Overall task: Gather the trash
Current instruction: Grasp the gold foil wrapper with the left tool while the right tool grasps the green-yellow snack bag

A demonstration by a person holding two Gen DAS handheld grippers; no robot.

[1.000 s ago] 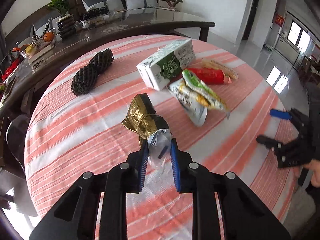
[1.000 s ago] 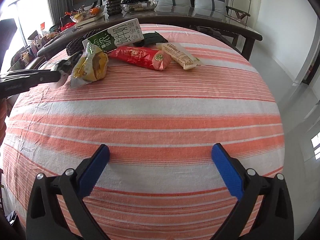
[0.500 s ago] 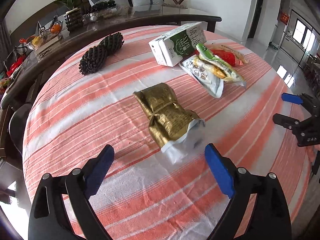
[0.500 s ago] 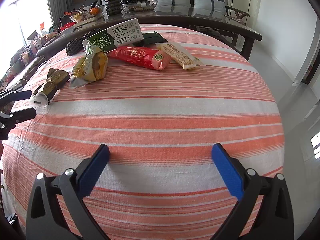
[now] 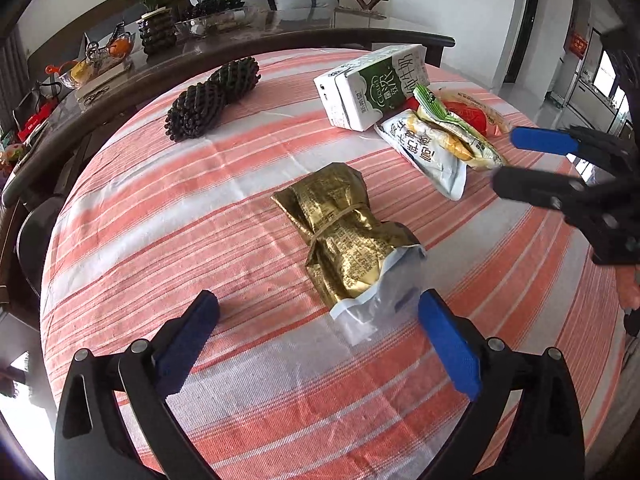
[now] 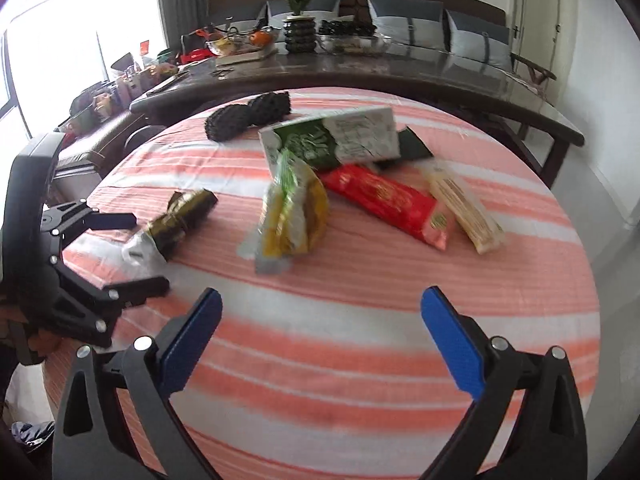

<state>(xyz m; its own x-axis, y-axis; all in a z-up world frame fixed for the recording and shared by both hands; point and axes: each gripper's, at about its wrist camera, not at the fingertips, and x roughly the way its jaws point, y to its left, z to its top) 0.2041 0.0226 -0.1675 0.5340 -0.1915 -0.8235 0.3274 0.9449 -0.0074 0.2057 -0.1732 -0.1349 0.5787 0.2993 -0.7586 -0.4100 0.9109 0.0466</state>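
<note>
Your left gripper has its jaws spread wide and holds nothing. The gold foil wrapper lies flat on the striped tablecloth just ahead of it, with its torn white end lying between the blue pads without touching either.

Your right gripper is likewise wide open and empty, above a bare part of the cloth near the table's near edge. From its camera, the yellow snack bag lies ahead of it, with the red packet and the pale cracker pack to the right. The green-and-white milk carton lies on its side beyond them. Two black mesh sleeves lie toward the table's far left edge, well apart from the wrappers.
</note>
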